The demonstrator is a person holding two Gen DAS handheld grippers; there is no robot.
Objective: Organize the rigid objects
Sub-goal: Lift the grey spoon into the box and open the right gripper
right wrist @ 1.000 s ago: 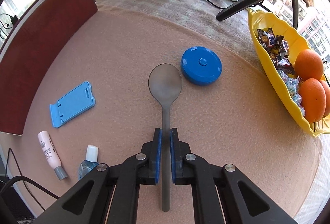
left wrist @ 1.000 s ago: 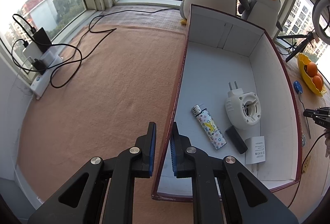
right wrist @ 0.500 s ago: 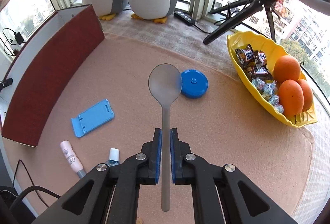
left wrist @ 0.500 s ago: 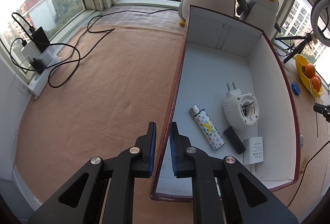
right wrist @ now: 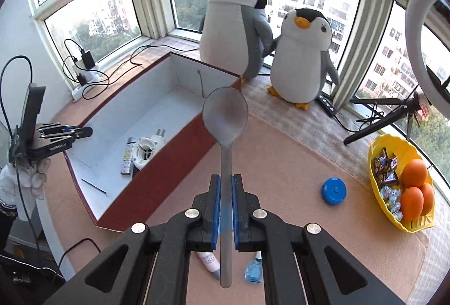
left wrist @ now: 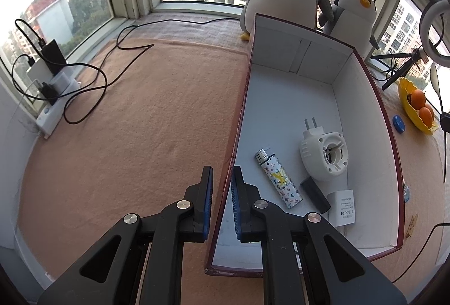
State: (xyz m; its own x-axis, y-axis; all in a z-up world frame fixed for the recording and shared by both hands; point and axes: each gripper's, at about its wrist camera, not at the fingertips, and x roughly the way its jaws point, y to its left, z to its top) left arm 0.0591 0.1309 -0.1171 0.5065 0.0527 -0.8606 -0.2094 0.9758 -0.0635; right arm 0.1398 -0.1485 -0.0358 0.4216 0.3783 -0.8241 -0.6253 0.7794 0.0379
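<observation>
Spoon transfer, step in hand as judged: carry to the box point(right wrist: 157, 175) and set down inside. At left of the right wrist view, the left hand-held gripper point(left wrist: 222, 181) is clamped on the box's near wall, one pad outside and one inside, which should steady the box; best kept so. The box, dark red outside and white inside, fills the centre-left of that view and holds a patterned lighter point(left wrist: 278, 178), a white plug-in device point(left wrist: 323, 156), a small black block point(left wrist: 315, 194) and a white charger point(left wrist: 344, 206). Advice: clear the right wall before lowering, and aim for bare white floor in the upper part, away from these items. At centre, the right hand-held gripper point(right wrist: 225, 201) is closed on the handle of the spoon point(right wrist: 225, 119), held off the counter point(right wrist: 295, 164). Spoon: grey, matte, translucent-looking; round bowl pointing away toward upper centre, long straight handle passing below the pads.
</observation>
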